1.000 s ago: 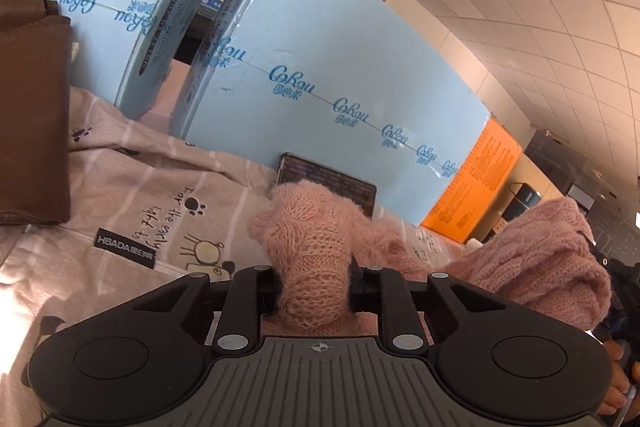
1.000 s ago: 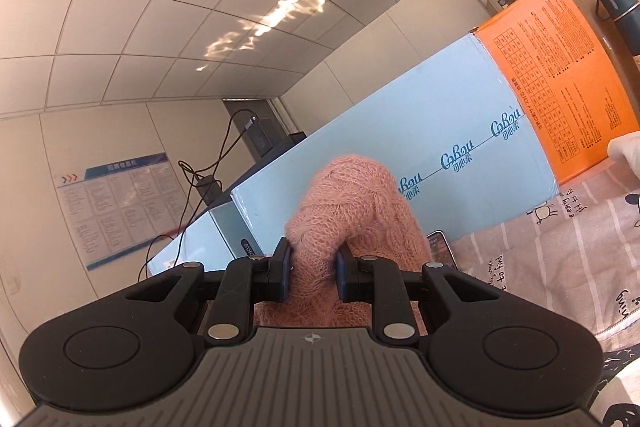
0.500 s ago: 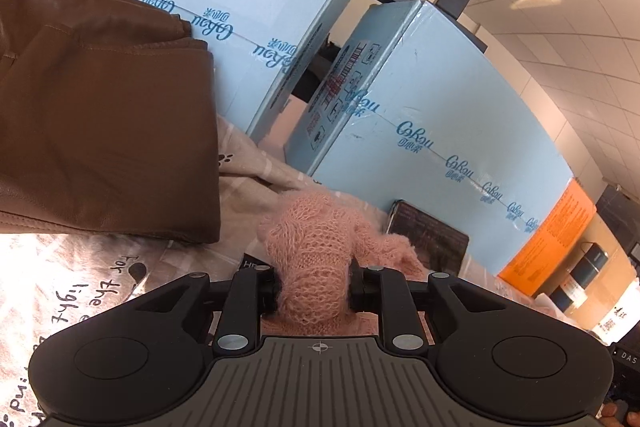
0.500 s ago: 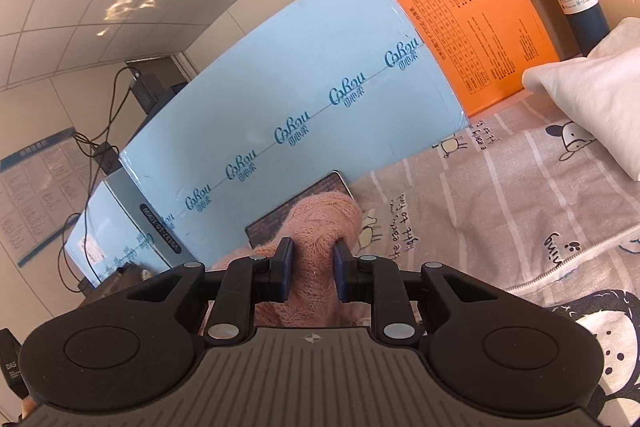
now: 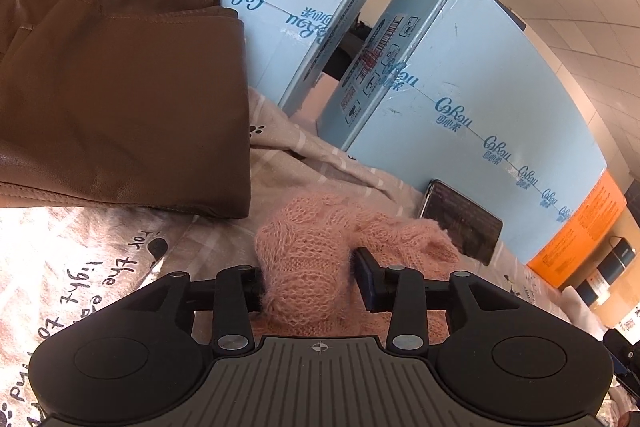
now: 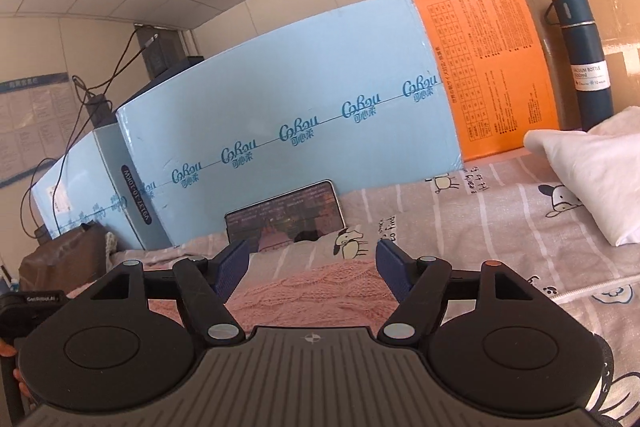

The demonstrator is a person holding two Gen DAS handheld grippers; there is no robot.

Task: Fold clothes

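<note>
Sweater (image 6: 316, 291) released (jacket (image 5: 120, 87) left-view only)

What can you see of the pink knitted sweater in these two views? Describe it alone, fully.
The pink knitted sweater looks soft and fuzzy, in a cable pattern. It lies on the printed bedsheet, near the brown folded garment. A bunched fold stands up between the fingers of the left gripper, whose jaws are opening. In the right wrist view it lies flat below the right gripper, whose opening jaws have let it go.
</note>
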